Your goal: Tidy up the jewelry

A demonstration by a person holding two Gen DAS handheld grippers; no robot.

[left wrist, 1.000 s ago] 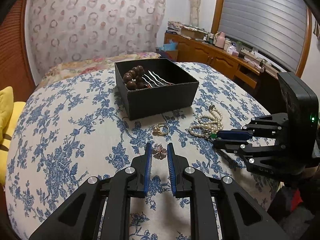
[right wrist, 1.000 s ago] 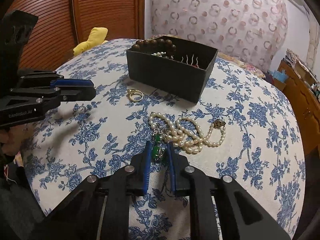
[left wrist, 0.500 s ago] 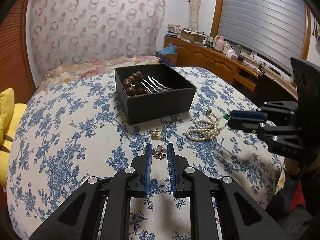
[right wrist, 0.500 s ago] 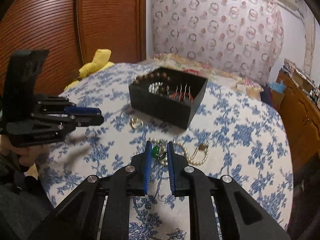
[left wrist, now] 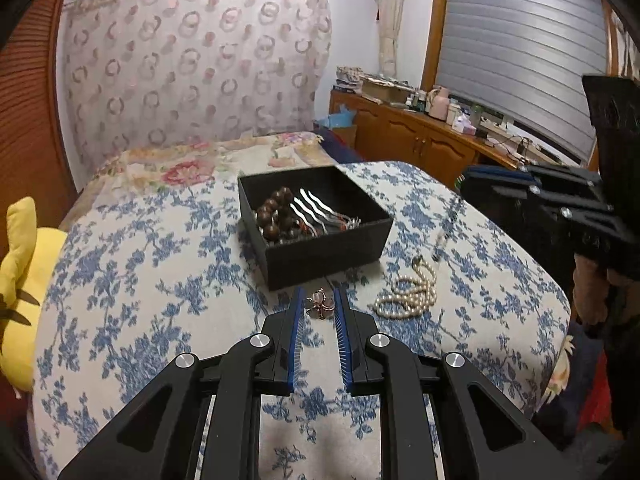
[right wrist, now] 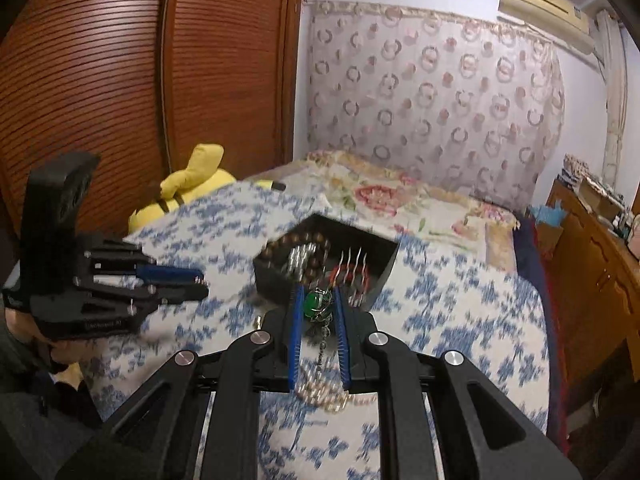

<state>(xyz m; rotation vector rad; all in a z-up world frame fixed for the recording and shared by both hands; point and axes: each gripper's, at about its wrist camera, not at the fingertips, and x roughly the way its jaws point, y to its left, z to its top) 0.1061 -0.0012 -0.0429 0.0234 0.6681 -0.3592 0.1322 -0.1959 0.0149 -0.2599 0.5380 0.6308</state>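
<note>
A black box (left wrist: 328, 246) sits on the blue floral cloth, holding brown beads (left wrist: 276, 216) and silver hairpins (left wrist: 316, 210). My left gripper (left wrist: 318, 306) is shut on a small pink-and-gold brooch (left wrist: 319, 307), held above the cloth just in front of the box. My right gripper (right wrist: 318, 304) is shut on a green pendant (right wrist: 314, 303) whose chain (right wrist: 322, 346) hangs down, raised above the cloth near the box (right wrist: 384, 264). A pearl necklace (left wrist: 412, 294) lies right of the box; it also shows in the right wrist view (right wrist: 324, 394).
A yellow plush toy (left wrist: 20, 280) lies at the cloth's left edge. A wooden cabinet (left wrist: 420, 140) with clutter stands at the back right. A wooden shutter door (right wrist: 120, 100) is on the left of the right wrist view.
Both grippers have lifted with their pieces. The right one rose from the pearls with the green pendant and moved toward the box. The left one rose and came closer to the box.
</note>
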